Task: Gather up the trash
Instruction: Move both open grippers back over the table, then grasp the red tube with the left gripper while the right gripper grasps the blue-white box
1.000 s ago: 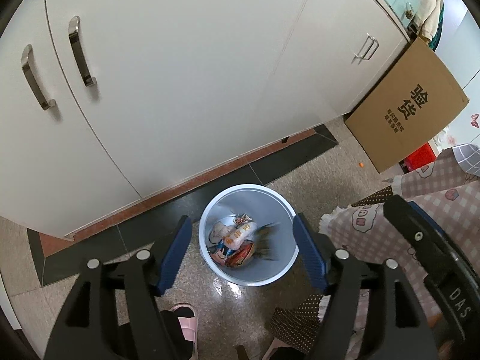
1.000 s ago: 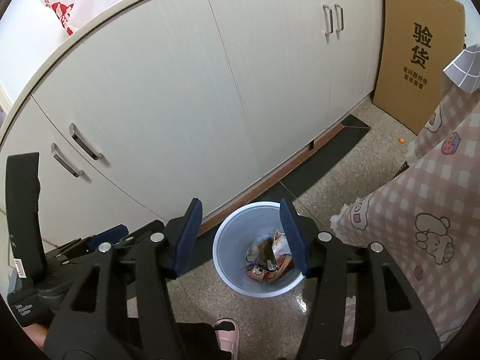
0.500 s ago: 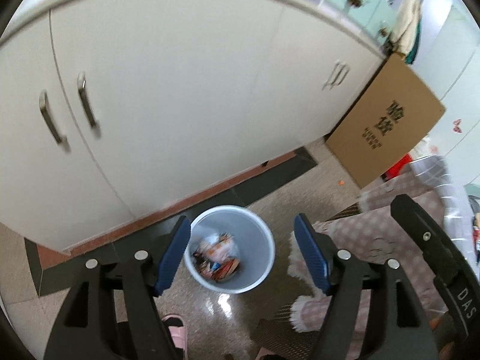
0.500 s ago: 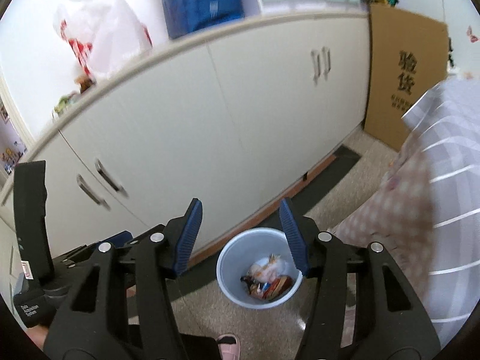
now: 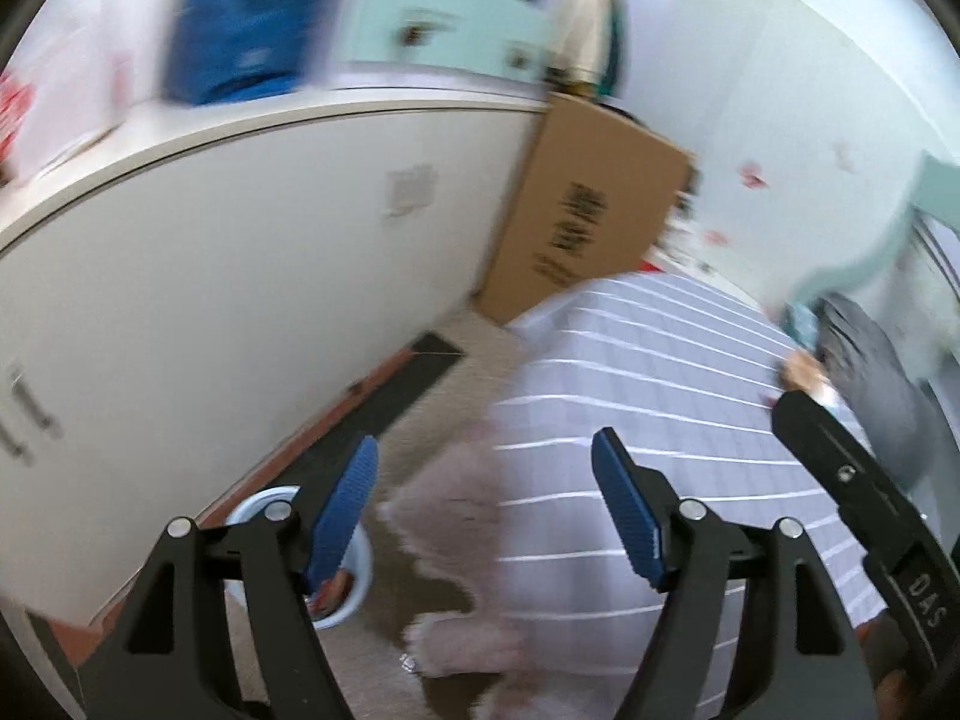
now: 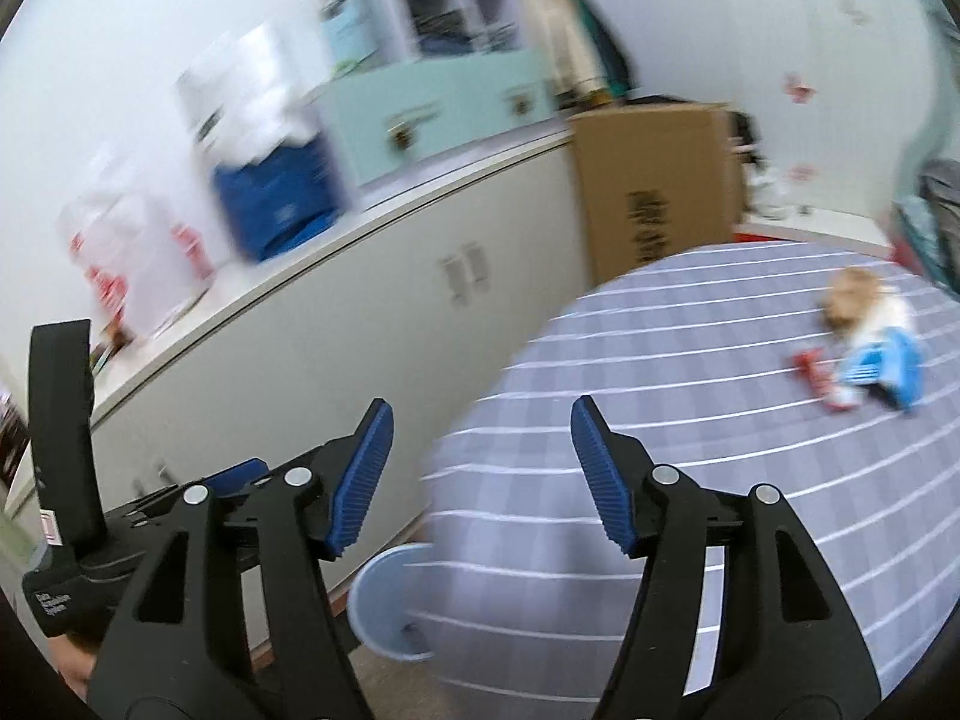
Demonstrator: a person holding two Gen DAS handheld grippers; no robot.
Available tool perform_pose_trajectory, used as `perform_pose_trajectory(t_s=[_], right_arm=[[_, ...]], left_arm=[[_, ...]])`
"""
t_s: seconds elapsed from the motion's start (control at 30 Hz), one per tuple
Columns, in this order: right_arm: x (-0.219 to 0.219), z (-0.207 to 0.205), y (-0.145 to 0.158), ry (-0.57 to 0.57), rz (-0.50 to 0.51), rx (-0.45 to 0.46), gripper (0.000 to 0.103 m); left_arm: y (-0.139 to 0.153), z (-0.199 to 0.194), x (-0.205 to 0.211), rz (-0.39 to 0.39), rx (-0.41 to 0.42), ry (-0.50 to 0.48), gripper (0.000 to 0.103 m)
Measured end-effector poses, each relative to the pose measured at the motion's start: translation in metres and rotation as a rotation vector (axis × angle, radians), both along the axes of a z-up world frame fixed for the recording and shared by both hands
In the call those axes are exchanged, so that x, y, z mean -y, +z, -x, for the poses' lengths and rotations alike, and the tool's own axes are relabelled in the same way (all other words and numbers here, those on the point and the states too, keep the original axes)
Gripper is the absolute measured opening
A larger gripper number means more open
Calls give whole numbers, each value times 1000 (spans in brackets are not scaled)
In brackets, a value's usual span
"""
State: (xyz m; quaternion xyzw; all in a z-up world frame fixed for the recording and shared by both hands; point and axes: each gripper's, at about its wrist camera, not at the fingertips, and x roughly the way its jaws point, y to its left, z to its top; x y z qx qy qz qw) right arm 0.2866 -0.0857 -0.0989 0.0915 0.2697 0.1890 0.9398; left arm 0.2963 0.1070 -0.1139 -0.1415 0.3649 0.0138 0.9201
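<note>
Both views are motion-blurred. My left gripper (image 5: 485, 495) is open and empty, above the edge of the striped tablecloth (image 5: 660, 396). The light blue trash bin (image 5: 355, 588) sits on the floor low at left, partly behind the left finger, with wrappers inside. My right gripper (image 6: 480, 468) is open and empty over the table's near edge. In the right wrist view the bin (image 6: 384, 606) shows below, half hidden by the tablecloth (image 6: 690, 420). Trash lies on the table's far right: a blue and white wrapper (image 6: 882, 369), a small red wrapper (image 6: 810, 369) and a brownish piece (image 6: 849, 294).
White cabinets (image 5: 240, 276) run along the left. A cardboard box (image 5: 588, 216) leans against the wall at the back. A blue bag (image 6: 276, 204) and white plastic bags (image 6: 126, 252) sit on the counter. A grey item (image 5: 864, 372) lies at the table's far right.
Both grippers have swung up and to the right, from looking down into the bin to facing the table. The bin has dropped to the lower left. Both stay open.
</note>
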Motion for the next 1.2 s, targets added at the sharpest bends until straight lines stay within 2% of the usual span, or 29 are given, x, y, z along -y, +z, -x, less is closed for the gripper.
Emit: perform_pose_trajectory(t_s=[0.13, 0.27, 0.43, 0.5, 0.67, 0.77, 0.8, 0.83, 0.87, 0.93, 1.03, 1.2], right_arm=[[80, -7, 1, -146, -3, -1, 64], [149, -18, -6, -279, -7, -28, 65], [219, -36, -25, -379, -54, -97, 66], [238, -43, -30, -396, -70, -118, 67], [259, -51, -45, -415, -108, -158, 71], [260, -63, -53, -397, -123, -198, 72], [260, -67, -56, -393, -130, -210, 72], [258, -71, -56, -388, -135, -221, 72], [258, -75, -59, -382, -148, -233, 72], [256, -82, -61, -380, -154, -255, 73], [253, -95, -63, -384, -154, -279, 74], [243, -108, -67, -393, -103, -313, 74]], left_arm=[[5, -35, 84, -19, -17, -132, 72], [-2, -63, 150, -23, -55, -254, 72], [-19, -93, 214, -39, -114, -335, 72], [-24, -100, 227, -32, -130, -347, 65], [-44, -129, 245, 7, -176, -346, 54], [-47, -136, 254, -17, -156, -349, 49], [-48, -139, 257, -32, -154, -352, 43], [-48, -142, 261, -49, -149, -351, 31], [-49, -143, 262, -59, -147, -354, 27], [-50, -144, 264, -72, -139, -360, 11], [-51, -146, 264, -66, -130, -373, 7], [-48, -142, 241, -38, -118, -327, 3]])
